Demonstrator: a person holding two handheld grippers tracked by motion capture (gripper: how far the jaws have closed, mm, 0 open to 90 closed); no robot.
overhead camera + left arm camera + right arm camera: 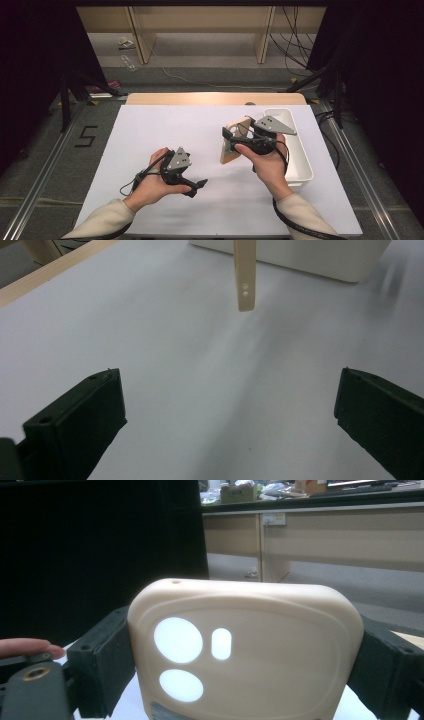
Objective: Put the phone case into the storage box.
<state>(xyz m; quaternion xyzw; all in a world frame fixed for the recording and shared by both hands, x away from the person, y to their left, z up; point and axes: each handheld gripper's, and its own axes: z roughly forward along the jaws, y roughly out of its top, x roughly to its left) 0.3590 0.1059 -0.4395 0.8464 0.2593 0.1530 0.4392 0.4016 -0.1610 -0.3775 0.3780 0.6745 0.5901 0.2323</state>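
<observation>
Between the right gripper's (234, 141) black jaws: one beige plastic panel (235, 141), pinched by its two side edges and held upright above the table. Panel, per the right gripper view (245, 650): flat, rounded corners, two round cut-outs and one small slot at its left, one tiny hole by the top edge. Seen edge-on in the left gripper view (244, 275) as a thin strip with two small dots near its lower end, at 12 o'clock from that gripper. Right hand (270, 165) wraps the gripper body from below, forearm entering from 5 o'clock.

Left gripper (199, 186): jaws spread wide, nothing between them, low over bare table, pointing toward 3 o'clock; left hand (152, 185) grips its body, cable looping off toward 9 o'clock.

Surface: white table (165, 130) with a pale wood strip along the far edge. White rectangular bin (300, 155) at 3 o'clock from the panel, just beside the right gripper.

Room: grey floor, wooden desks and loose cables at 12 o'clock, dark curtains either side.
</observation>
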